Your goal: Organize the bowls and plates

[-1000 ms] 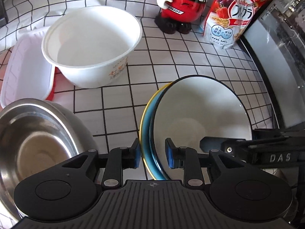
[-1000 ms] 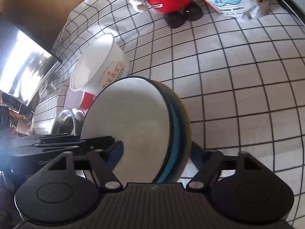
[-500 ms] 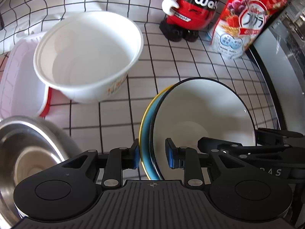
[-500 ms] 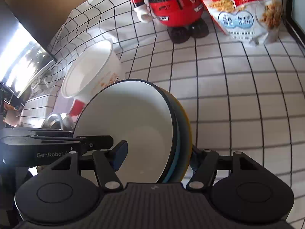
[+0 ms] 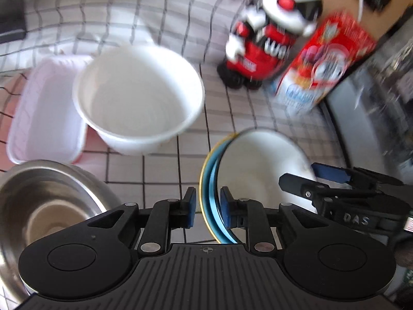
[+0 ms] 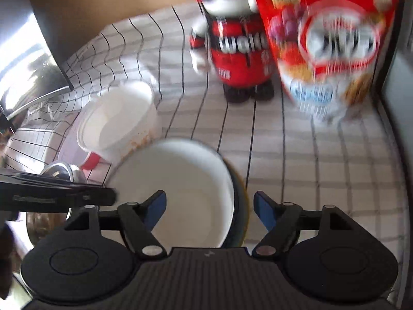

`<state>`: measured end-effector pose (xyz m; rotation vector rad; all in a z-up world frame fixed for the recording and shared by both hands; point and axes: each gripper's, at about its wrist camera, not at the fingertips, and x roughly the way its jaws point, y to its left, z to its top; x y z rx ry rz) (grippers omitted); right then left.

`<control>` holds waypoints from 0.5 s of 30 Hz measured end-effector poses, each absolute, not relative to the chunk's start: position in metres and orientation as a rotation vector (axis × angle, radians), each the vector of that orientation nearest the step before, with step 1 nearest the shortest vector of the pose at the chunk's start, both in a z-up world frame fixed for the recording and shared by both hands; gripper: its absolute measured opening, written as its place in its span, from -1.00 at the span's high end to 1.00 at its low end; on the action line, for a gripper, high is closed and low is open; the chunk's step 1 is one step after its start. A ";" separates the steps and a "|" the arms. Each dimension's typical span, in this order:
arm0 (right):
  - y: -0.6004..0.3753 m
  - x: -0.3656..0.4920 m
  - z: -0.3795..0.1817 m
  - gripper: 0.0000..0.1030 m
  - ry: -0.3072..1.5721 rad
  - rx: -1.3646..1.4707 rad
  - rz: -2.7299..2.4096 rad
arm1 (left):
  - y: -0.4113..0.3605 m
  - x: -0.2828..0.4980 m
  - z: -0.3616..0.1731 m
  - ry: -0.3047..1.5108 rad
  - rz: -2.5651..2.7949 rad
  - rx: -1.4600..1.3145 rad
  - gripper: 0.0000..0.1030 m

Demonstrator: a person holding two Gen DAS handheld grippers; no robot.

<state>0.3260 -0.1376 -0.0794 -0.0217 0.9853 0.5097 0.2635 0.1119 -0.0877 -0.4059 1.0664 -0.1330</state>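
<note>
Since the earlier frames both of my views have swung up over the desk (image 5: 165,170), and the plate stack (image 5: 247,170) sits smaller and lower in each. Going left to right: the steel bowl (image 5: 49,206) and white tub (image 5: 139,98) remain loose and unsorted, so I judge the job barely half done. My left gripper (image 5: 207,208) has just been closing; its fingers (image 5: 191,208) bracket the stack's near rim, though a sliver of gap shows on the left pad. The stack is three nested plates on edge: yellow outermost, blue, then dark-rimmed white. My right gripper (image 6: 209,210) has just been opening, fingers spread wide around the stack without pressing.
</note>
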 end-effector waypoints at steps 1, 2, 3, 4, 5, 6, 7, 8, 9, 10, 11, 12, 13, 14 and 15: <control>-0.135 0.327 -0.073 -0.52 0.969 -0.033 0.509 | 0.120 0.260 -0.080 1.036 -0.131 -0.428 0.58; -0.133 0.328 -0.066 -0.53 0.957 -0.034 0.513 | 0.130 0.258 -0.072 1.003 -0.128 -0.454 0.58; -0.129 0.331 -0.058 -0.58 0.946 -0.029 0.521 | 0.140 0.256 -0.065 0.971 -0.121 -0.479 0.57; -0.126 0.334 -0.052 -0.64 0.941 -0.021 0.530 | 0.151 0.254 -0.059 0.938 -0.107 -0.501 0.57; -0.123 0.339 -0.047 -0.66 0.941 -0.008 0.537 | 0.162 0.253 -0.054 0.907 -0.088 -0.519 0.57; -0.119 0.345 -0.043 -0.66 0.945 0.006 0.537 | 0.173 0.252 -0.050 0.879 -0.063 -0.534 0.57; -0.115 0.351 -0.039 -0.68 0.949 0.013 0.535 | 0.183 0.251 -0.047 0.858 -0.036 -0.546 0.57; -0.110 0.355 -0.037 -0.69 0.957 0.020 0.528 | 0.192 0.252 -0.045 0.849 -0.016 -0.555 0.57; -0.105 0.359 -0.034 -0.71 0.963 0.023 0.520 | 0.201 0.254 -0.044 0.844 -0.005 -0.558 0.57; -0.099 0.362 -0.032 -0.75 0.967 0.022 0.512 | 0.210 0.259 -0.044 0.841 0.004 -0.554 0.57; -0.093 0.365 -0.029 -0.78 0.970 0.015 0.510 | 0.217 0.264 -0.045 0.842 0.017 -0.543 0.57; -0.085 0.368 -0.027 -0.80 0.971 0.009 0.515 | 0.222 0.273 -0.048 0.853 0.031 -0.528 0.57; -0.079 0.371 -0.026 -0.80 0.971 0.007 0.525 | 0.229 0.281 -0.052 0.867 0.048 -0.521 0.57; -0.072 0.375 -0.026 -0.80 0.971 0.011 0.539 | 0.234 0.290 -0.057 0.881 0.065 -0.523 0.57; -0.065 0.380 -0.027 -0.81 0.978 0.021 0.554 | 0.240 0.296 -0.063 0.899 0.072 -0.529 0.57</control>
